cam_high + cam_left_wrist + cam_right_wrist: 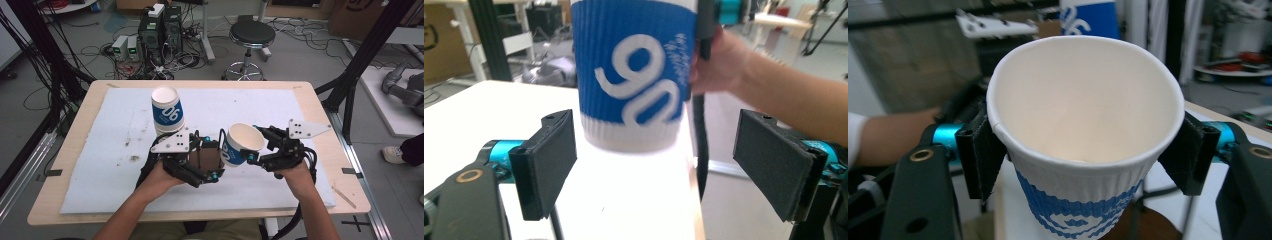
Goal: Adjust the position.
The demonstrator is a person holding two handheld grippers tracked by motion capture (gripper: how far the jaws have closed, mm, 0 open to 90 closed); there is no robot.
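Left gripper sits low on the desk with its jaws standing well apart and nothing between the pads; in the left gripper view both black pads flank an empty gap. Straight ahead of it, just past its fingertips, hangs the held cup, blue-sleeved, with its base raised off the white mat. Behind and to the far side of this gripper a stack of cups stands upside down on the mat, untouched.

Right gripper is clamped on the held cup just below the rim, one pad on each side, as the right gripper view shows. The cup's long axis runs close to upright, mouth up and tipped a little toward the person, and it hangs between the two grippers, nearer the right.

Judging by this, the right hand alone carries the cup, and the next move turns on where it is set down beside the stack.
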